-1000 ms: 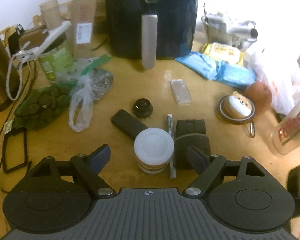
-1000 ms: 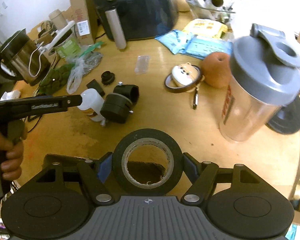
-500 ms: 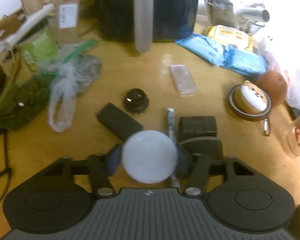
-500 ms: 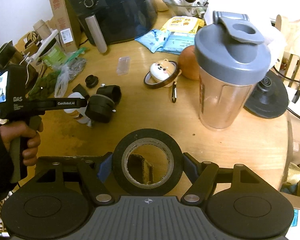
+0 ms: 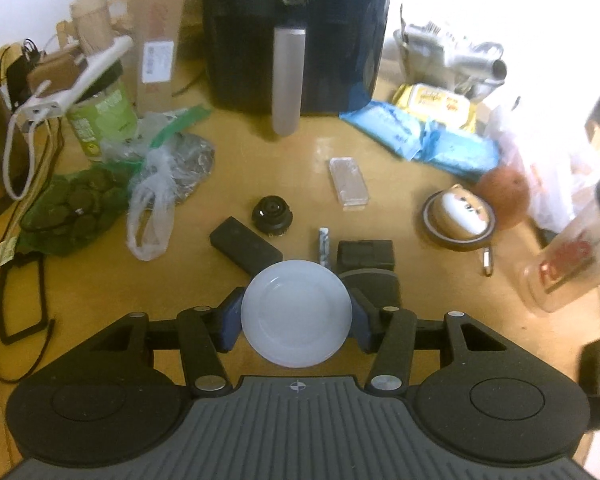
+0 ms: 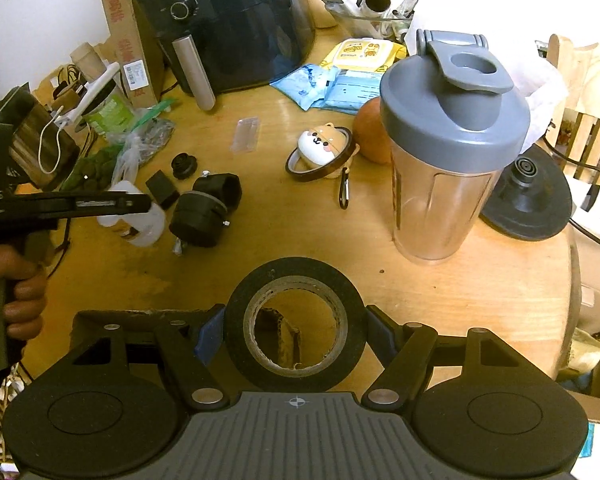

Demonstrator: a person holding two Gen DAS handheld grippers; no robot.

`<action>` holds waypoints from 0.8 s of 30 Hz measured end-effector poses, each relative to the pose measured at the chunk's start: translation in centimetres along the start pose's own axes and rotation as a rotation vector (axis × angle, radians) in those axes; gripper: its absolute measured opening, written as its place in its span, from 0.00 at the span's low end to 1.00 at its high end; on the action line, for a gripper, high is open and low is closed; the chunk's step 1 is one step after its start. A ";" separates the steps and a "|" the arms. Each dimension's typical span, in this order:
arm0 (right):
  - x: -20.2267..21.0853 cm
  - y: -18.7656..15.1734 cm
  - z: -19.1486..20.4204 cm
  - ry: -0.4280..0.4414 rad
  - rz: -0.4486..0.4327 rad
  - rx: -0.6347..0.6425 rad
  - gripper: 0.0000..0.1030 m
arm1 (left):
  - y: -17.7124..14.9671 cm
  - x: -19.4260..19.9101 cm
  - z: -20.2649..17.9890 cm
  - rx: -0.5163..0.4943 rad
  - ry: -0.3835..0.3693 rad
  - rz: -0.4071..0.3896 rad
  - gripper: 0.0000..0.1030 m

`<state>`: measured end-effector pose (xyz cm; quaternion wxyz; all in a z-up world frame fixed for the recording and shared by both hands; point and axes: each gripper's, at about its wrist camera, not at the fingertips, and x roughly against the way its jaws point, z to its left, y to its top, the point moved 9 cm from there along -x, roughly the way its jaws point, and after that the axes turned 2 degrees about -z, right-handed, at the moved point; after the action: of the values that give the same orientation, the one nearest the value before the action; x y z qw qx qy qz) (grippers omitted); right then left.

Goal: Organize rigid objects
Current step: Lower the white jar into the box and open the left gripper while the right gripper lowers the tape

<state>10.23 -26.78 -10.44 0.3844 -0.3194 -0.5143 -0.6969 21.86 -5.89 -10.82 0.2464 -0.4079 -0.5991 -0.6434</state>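
Note:
My left gripper (image 5: 296, 318) is shut on a small white-lidded jar (image 5: 296, 312); its blue pads press both sides of the lid. The right wrist view shows the same jar (image 6: 140, 228) tilted under the left gripper (image 6: 140, 204), a hand on its handle. My right gripper (image 6: 296, 322) is shut on a black tape roll (image 6: 236, 320), held over the table's near part. Loose on the table lie a black cylinder mount (image 5: 370, 276), a black block (image 5: 244, 244), a black knob (image 5: 272, 212), a thin stick (image 5: 325, 246) and a clear case (image 5: 348, 184).
A grey-lidded shaker bottle (image 6: 452, 160) stands to the right, beside an orange (image 6: 370, 136) and a dog-shaped case (image 6: 320, 144) inside a brown ring. A black air fryer (image 5: 296, 32) fills the back. Bags, cables and a green tub (image 5: 100, 120) crowd the left; wipe packs (image 5: 420, 136) lie back right.
My left gripper came down over the white jar, closed on its lid and rose a little with it. My right gripper kept the tape roll and drifted slightly sideways.

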 end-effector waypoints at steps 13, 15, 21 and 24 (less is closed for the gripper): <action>-0.4 -0.6 2.1 0.038 0.020 0.050 0.73 | -1.4 6.6 -0.3 0.031 -0.062 -0.060 0.51; -0.5 -0.6 2.5 0.045 0.021 0.057 0.73 | -1.7 7.3 -0.5 0.036 -0.077 -0.064 0.51; -0.2 0.1 3.4 0.059 0.006 0.065 0.73 | -2.8 9.1 -1.3 0.029 -0.105 -0.070 0.51; 0.3 0.6 3.5 0.060 -0.015 0.064 0.73 | -3.8 9.5 -1.5 0.027 -0.116 -0.060 0.51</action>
<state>10.78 -23.56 -9.02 0.4045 -0.2822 -0.5270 -0.6921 13.23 -5.11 -5.10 0.1972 -0.4229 -0.6333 -0.6175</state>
